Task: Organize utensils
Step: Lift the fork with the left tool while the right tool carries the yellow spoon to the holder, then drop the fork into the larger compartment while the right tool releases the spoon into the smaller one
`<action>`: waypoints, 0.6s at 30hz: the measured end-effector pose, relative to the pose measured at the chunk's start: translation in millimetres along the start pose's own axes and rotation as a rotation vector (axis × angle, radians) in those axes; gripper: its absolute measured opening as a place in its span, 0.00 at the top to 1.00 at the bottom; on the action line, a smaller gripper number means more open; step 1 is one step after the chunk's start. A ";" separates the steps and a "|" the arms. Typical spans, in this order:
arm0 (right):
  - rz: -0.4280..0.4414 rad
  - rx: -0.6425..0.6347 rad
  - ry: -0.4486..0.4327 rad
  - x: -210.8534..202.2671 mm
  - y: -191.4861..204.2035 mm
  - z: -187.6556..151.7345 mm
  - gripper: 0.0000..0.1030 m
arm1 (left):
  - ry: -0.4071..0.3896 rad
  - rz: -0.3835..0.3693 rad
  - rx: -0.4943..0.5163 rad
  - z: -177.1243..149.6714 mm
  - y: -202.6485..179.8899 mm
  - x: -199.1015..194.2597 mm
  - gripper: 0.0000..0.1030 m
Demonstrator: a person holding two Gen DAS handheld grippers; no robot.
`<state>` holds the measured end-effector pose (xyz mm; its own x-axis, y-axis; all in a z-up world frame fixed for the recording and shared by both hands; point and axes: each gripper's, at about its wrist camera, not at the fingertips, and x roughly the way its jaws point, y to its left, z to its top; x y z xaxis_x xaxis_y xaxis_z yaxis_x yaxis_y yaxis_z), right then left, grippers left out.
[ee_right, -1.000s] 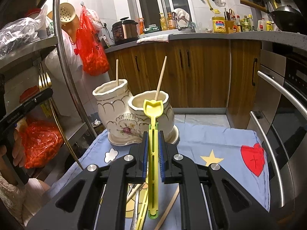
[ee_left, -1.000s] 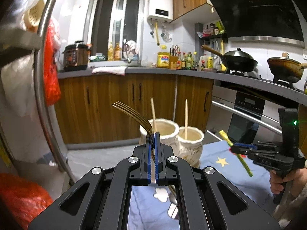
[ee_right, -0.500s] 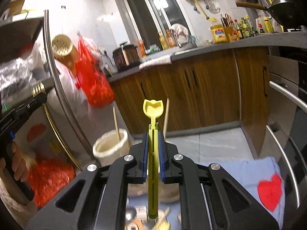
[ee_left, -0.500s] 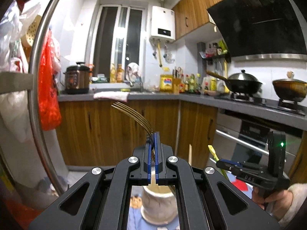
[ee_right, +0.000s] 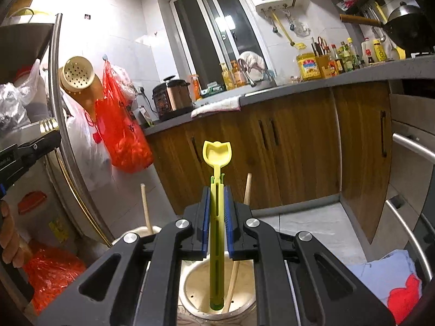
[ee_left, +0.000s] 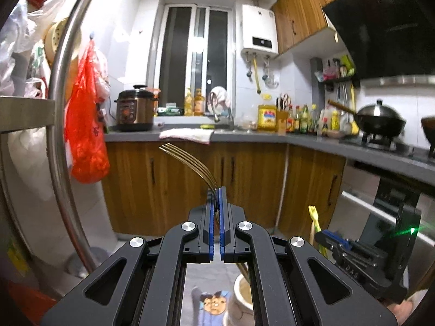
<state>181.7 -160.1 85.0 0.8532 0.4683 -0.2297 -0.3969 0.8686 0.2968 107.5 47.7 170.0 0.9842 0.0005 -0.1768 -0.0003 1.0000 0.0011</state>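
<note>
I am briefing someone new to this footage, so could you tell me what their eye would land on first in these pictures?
Most striking is the yellow plastic spoon standing upright in the right gripper, its lower end above a cream ceramic pot that holds a wooden stick. Next, the gold fork curving up out of the shut left gripper. Further left, a bright red plastic bag hangs by the steel rack.

"DAS" on right claw [ee_left: 320,237] body

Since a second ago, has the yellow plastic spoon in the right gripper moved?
Yes. The yellow plastic spoon rose and moved over the cream ceramic pot; its lower end now hangs above the pot's opening instead of the cloth.
</note>
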 end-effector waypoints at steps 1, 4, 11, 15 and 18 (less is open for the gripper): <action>-0.004 -0.001 0.005 2.6 -0.9 -2.6 0.91 | 0.016 0.001 0.012 -4.6 -2.1 4.9 0.97; -0.012 -0.006 0.030 9.5 -3.8 -12.8 0.90 | 0.043 -0.003 0.033 -13.4 -4.0 14.7 0.97; -0.026 -0.034 0.061 9.7 -3.4 -27.1 0.91 | 0.086 -0.019 0.073 -29.8 -12.7 21.4 0.97; -0.037 -0.054 0.078 5.8 -1.4 -32.0 0.91 | 0.121 -0.036 0.095 -40.2 -19.3 24.8 0.97; -0.048 -0.064 0.096 1.7 -0.4 -35.2 0.91 | 0.148 -0.051 0.104 -47.1 -21.5 26.8 0.97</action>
<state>171.4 -154.0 51.8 0.8366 0.4368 -0.3304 -0.3801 0.8974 0.2241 125.6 26.3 118.9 0.9457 -0.0423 -0.3223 0.0747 0.9932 0.0891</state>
